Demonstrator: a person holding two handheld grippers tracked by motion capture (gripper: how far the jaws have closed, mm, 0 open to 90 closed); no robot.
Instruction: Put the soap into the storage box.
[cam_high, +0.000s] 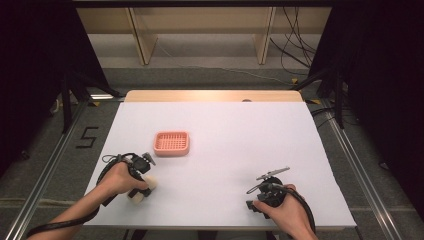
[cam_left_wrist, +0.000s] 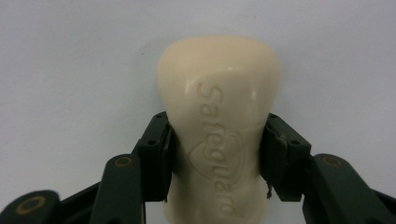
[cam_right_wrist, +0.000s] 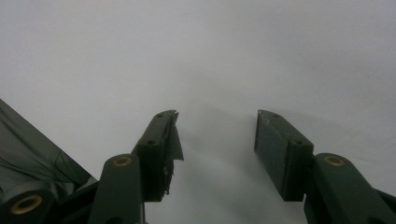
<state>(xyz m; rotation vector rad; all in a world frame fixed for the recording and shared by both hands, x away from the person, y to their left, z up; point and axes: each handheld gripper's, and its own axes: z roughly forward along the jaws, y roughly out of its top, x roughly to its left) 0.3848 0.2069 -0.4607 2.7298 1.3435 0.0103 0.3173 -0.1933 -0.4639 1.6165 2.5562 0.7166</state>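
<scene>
A cream bar of soap (cam_left_wrist: 219, 84), embossed with a brand name, lies on the white table (cam_left_wrist: 70, 56). My left gripper (cam_left_wrist: 218, 119) is shut on the soap, its black pads pressing on both long sides. In the high view the soap (cam_high: 150, 185) sits near the table's front left, under my left gripper (cam_high: 141, 186) and the hand that holds it. My right gripper (cam_right_wrist: 217, 121) stands open over bare white table, with nothing between its jaws. The high view shows my right gripper (cam_high: 250, 197) at the front right, in the other hand.
A pink slotted soap dish (cam_high: 171, 142) rests on the table (cam_high: 240, 130), a little beyond and right of my left gripper. The table's front edge is close to both hands. Cables and wooden legs stand on the floor beyond the far edge.
</scene>
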